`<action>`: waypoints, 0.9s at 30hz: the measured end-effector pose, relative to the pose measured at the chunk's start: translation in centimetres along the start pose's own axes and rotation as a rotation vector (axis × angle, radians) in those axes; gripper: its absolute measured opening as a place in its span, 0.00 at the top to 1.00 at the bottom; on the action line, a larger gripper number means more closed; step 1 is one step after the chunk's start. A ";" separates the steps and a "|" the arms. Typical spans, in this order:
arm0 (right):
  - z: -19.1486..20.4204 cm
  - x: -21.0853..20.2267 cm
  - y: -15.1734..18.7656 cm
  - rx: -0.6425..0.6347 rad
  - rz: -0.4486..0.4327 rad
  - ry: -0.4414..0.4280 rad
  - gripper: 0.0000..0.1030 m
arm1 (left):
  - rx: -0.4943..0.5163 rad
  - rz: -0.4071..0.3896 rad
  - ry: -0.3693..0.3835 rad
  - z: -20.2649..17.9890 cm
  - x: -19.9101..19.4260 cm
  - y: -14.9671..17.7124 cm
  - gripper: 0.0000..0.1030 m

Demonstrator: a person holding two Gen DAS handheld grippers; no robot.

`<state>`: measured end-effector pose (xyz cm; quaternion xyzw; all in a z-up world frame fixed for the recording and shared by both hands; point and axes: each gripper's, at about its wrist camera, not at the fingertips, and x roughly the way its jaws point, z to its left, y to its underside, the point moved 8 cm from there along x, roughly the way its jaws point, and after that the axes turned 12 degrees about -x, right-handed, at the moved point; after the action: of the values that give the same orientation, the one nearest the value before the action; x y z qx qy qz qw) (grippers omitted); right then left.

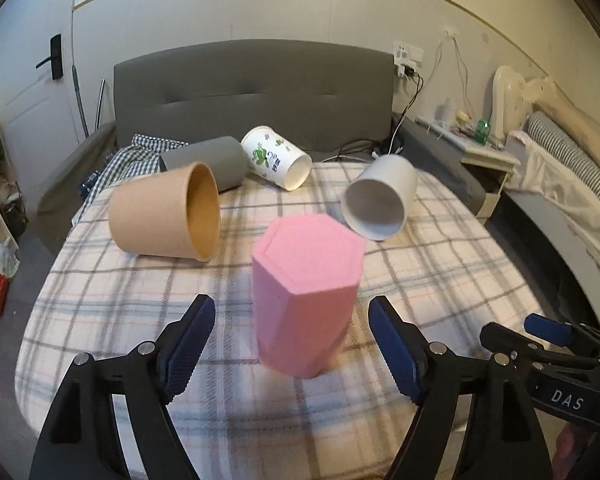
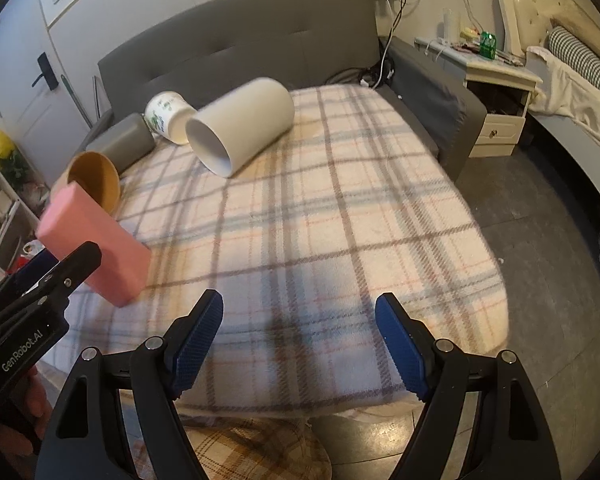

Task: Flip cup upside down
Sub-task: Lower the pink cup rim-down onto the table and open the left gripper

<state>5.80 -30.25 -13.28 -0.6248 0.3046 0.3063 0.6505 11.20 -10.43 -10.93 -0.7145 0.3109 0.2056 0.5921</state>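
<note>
A plaid blanket (image 2: 300, 216) covered the round table, with a grey sofa (image 1: 252, 80) behind it, and most of the right half of the cloth lay bare. At the far left of the table a brown paper cup (image 1: 164, 216), a grey cup (image 1: 212, 160) and a printed paper cup (image 1: 276, 156) lay on their sides, close together; a white cup (image 1: 380, 200) lay on its side further right, its mouth turned toward the cameras. The pink cup (image 1: 308, 292), hexagonal, stood nearest, closed end up and already inverted, leaning slightly, with its long axis close to vertical. It sat straight ahead of the left gripper (image 1: 292, 344), between the two spread fingers but touching neither, so that tool was apart and holding nothing. The right gripper (image 2: 300, 344) was likewise spread wide and empty over the open cloth, with the pink cup well off to its left. By these views the pink cup looked finished; the white cup seemed the likely next one, lying ahead of the right gripper, its long axis running away toward the far right. There was room on the bare cloth to stand it, though the table edge curved away close on the right.
</note>
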 end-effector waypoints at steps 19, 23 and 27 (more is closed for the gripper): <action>4.4 -13.1 -4.0 -0.114 -0.266 -0.014 0.23 | -0.015 -0.236 -0.012 2.8 -14.2 -4.5 0.20; 5.8 -13.4 -2.9 -0.145 -0.278 -0.026 0.23 | -0.033 -0.219 -0.028 4.2 -14.3 -3.4 0.20; 7.1 -12.7 -1.3 -0.189 -0.265 -0.022 0.23 | -0.033 -0.185 -0.033 5.0 -13.7 -1.6 0.20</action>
<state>-1.07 -23.41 -2.32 -0.7145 0.1820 0.2518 0.6268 2.80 -2.62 -1.74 -0.7463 0.2307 0.1670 0.6016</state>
